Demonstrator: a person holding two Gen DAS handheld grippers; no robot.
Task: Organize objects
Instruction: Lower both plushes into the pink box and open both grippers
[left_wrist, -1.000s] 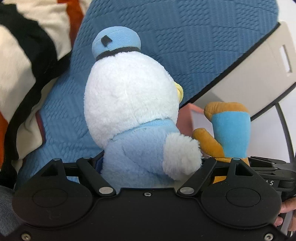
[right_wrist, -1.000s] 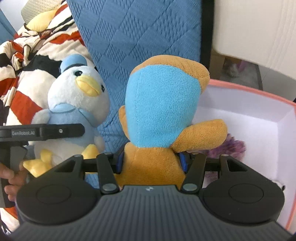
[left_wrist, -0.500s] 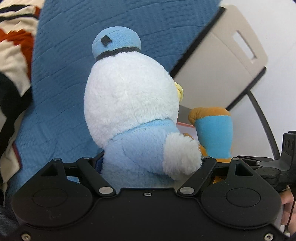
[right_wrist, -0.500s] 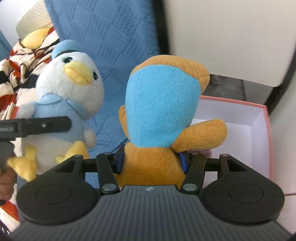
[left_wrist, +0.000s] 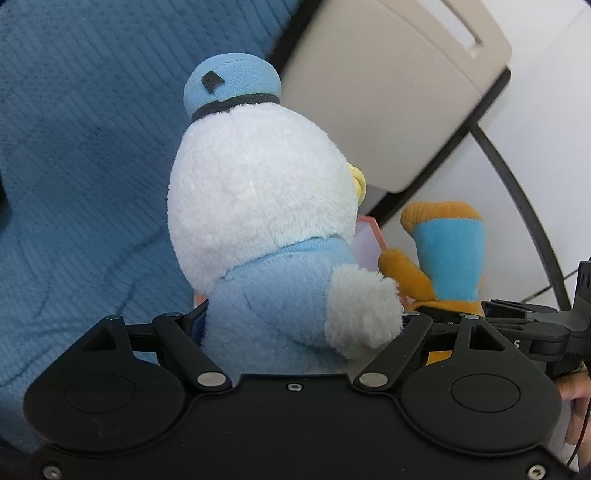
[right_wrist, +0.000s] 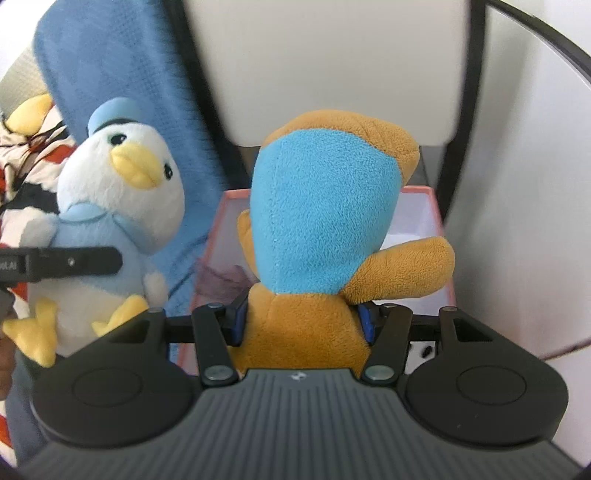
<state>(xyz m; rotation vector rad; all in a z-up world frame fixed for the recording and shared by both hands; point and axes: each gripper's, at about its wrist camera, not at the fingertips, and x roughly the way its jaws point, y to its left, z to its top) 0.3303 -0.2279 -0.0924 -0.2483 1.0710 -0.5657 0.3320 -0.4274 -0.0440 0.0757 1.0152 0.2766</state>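
The left hand-held gripper (left_wrist: 299, 325) is clamped on a plush duck (left_wrist: 266, 229), a white-headed toy in a pale blue jacket and a blue sailor cap with a dark band. Its fingers press the toy's body from both sides, and the duck is carried upright in the air, its back to the left wrist camera and its yellow bill turned away to the right. In the right wrist view the same duck (right_wrist: 118, 206) shows its face, yellow bill and yellow feet, with one black finger (right_wrist: 74, 262) of the left gripper lying across its chest.

The right hand-held gripper (right_wrist: 301, 317) is closed on a second plush toy (right_wrist: 325, 229), orange-brown with a bright blue patch over the back of its head. The blue pads (right_wrist: 365, 321) squeeze its lower body, and one stubby orange arm sticks out to the right. It is held upright, directly above a pink-rimmed box (right_wrist: 436, 206) with a white inside; something purplish and fuzzy (right_wrist: 218, 277) lies at the box's left side.

The two toys hang close beside each other without touching. Behind them runs a blue quilted cover (left_wrist: 92, 147), and past it a beige chair back (left_wrist: 399, 85) with a slot handle. At the far left of the right wrist view lies a cloth (right_wrist: 26, 162) striped in red, black and white.
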